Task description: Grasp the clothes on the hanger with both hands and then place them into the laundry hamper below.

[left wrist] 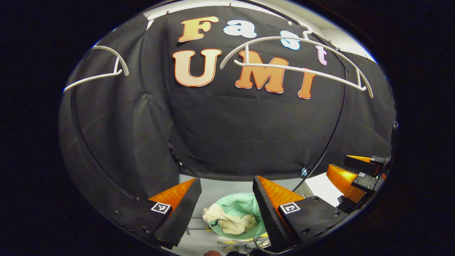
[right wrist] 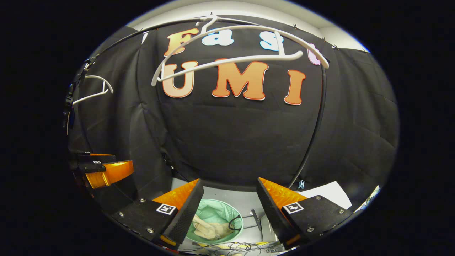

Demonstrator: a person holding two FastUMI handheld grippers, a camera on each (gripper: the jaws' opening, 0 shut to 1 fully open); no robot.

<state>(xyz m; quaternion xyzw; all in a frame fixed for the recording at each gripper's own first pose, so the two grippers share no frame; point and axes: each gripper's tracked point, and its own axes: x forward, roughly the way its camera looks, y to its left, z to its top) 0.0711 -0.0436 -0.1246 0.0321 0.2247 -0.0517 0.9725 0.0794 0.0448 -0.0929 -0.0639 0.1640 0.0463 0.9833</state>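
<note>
Both grippers wide open, empty: left gripper (left wrist: 227,199), right gripper (right wrist: 231,201). Cream garment (left wrist: 227,220) lies in the green hamper (left wrist: 245,202); white hanger (left wrist: 302,64) bare.

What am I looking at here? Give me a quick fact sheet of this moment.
hanger: white hanger bare on the rail; second hanger also bare
clothes: beige clothes lying in the hamper
hamper: green hamper on the floor below
left gripper: jaws open, holding nothing
right gripper: jaws open, holding nothing
task: looks done

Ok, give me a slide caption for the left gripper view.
Open left hand-held gripper above the laundry hamper holding beige clothes; bare white hanger overhead.
</note>
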